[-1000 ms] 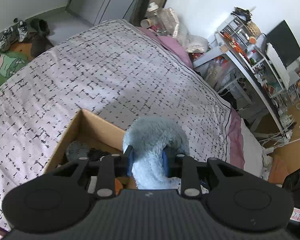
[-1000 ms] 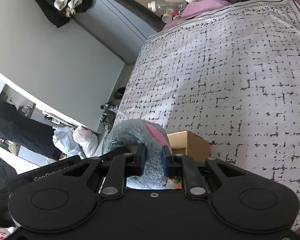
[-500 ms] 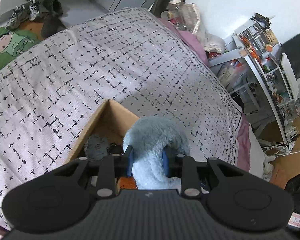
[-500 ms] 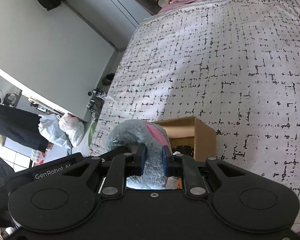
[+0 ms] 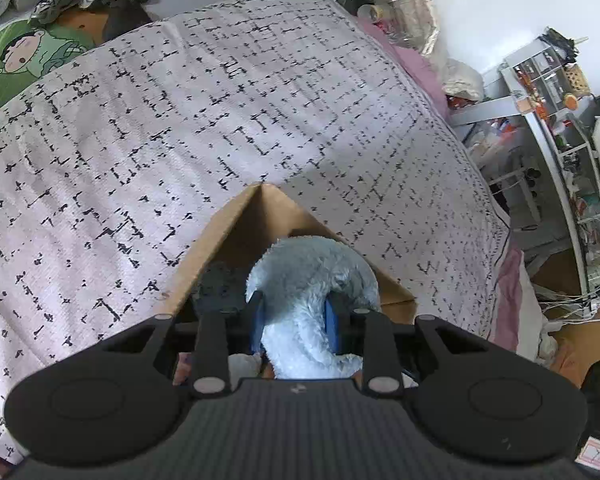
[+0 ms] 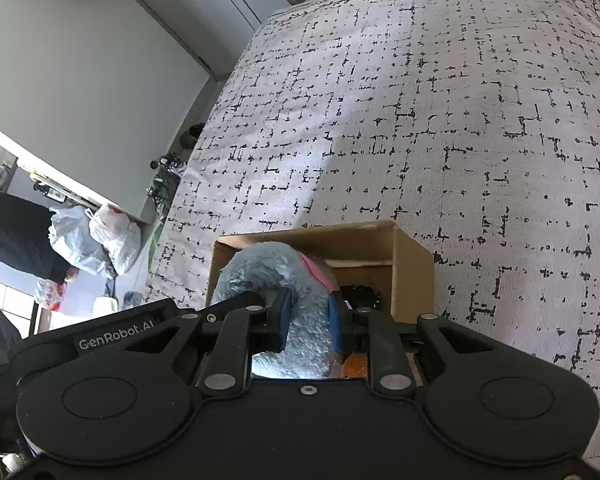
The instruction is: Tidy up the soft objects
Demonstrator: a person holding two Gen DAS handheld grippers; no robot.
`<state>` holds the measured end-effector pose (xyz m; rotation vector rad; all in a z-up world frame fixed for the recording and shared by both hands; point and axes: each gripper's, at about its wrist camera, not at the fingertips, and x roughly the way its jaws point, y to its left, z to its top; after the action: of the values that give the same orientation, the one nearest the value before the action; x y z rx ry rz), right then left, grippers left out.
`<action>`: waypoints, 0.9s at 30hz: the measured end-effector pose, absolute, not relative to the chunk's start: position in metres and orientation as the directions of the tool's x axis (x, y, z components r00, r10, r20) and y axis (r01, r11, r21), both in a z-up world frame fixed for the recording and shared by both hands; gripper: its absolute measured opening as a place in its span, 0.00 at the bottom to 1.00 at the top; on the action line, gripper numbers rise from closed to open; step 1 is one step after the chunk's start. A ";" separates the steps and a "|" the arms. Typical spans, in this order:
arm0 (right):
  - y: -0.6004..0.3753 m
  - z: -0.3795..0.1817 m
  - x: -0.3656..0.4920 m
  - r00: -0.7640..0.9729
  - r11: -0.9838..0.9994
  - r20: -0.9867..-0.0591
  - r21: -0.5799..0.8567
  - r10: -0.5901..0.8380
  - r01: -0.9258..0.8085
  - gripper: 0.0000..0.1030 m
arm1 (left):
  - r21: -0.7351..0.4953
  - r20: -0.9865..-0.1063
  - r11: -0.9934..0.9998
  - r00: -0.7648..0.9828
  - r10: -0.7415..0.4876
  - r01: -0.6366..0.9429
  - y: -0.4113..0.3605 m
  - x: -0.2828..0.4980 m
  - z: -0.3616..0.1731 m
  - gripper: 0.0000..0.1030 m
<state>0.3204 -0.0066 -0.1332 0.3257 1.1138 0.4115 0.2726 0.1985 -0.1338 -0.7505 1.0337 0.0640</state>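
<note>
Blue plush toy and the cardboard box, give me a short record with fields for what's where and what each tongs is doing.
held item: blue plush toy, pink patch showing in the right wrist view
left tongs: shut on the toy
right tongs: jaws opening, toy between them
container: cardboard box, open, on the patterned bedspread
toy position: over the box opening
box contents: dark item, orange item

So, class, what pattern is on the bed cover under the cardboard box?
Broken black grid lines on the pale bed cover, clearest in the right wrist view.
</note>
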 end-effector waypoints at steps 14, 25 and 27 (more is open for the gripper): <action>-0.031 -0.107 0.310 0.432 0.880 -0.768 0.437 0.473 -0.187 0.40 | -0.460 -0.817 0.809 0.531 -0.225 -0.365 0.184 0.271 -0.104 0.50; -0.061 -0.087 0.288 0.466 0.871 -0.739 0.450 0.487 -0.198 0.48 | -0.410 -0.820 0.838 0.547 -0.167 -0.359 0.163 0.248 -0.073 0.66; -0.069 -0.086 0.284 0.470 0.867 -0.732 0.459 0.493 -0.194 0.49 | -0.399 -0.820 0.845 0.551 -0.155 -0.355 0.157 0.243 -0.067 0.67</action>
<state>0.2841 -0.0690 -0.0858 0.3340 0.9981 0.4307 0.2430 0.1574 -0.0673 -0.5746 0.9946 0.1263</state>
